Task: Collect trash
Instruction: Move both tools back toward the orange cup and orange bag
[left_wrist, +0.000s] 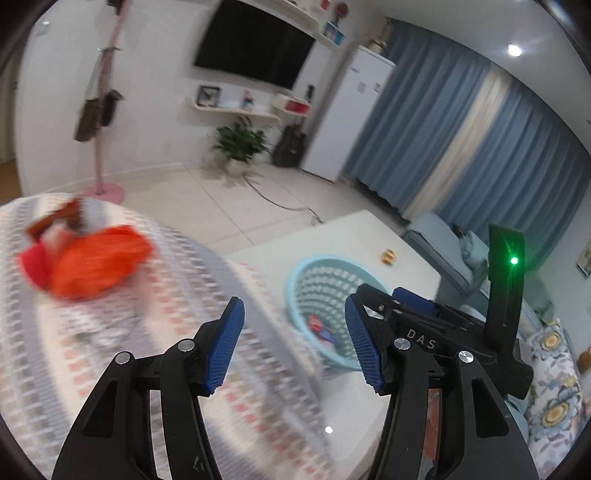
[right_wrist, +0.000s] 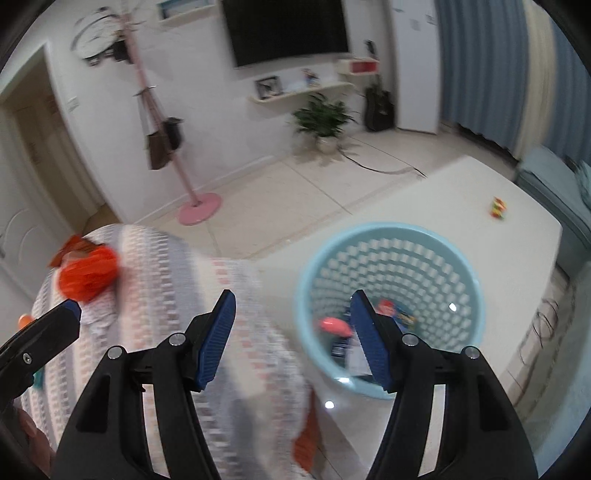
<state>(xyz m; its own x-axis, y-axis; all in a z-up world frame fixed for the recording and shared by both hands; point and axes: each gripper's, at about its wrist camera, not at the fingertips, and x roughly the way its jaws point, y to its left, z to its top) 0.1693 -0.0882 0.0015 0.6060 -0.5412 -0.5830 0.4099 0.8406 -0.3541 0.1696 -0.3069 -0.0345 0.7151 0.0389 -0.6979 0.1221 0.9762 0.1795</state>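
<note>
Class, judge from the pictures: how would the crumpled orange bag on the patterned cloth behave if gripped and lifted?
The orange bag looks thin and crumpled, so probably floppy and light. It would likely squash between fingers, not roll. Blur hides detail.

Basket (right_wrist: 391, 236) mouth unobstructed, patterned cloth (right_wrist: 177, 266) mound close beside it

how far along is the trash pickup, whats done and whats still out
Done: a few wrappers already lie inside the light blue perforated plastic basket. In hand: nothing; the left gripper and right gripper are both open and empty. Left: the crumpled orange plastic bag and the brown wrapper on the patterned cloth.
</note>
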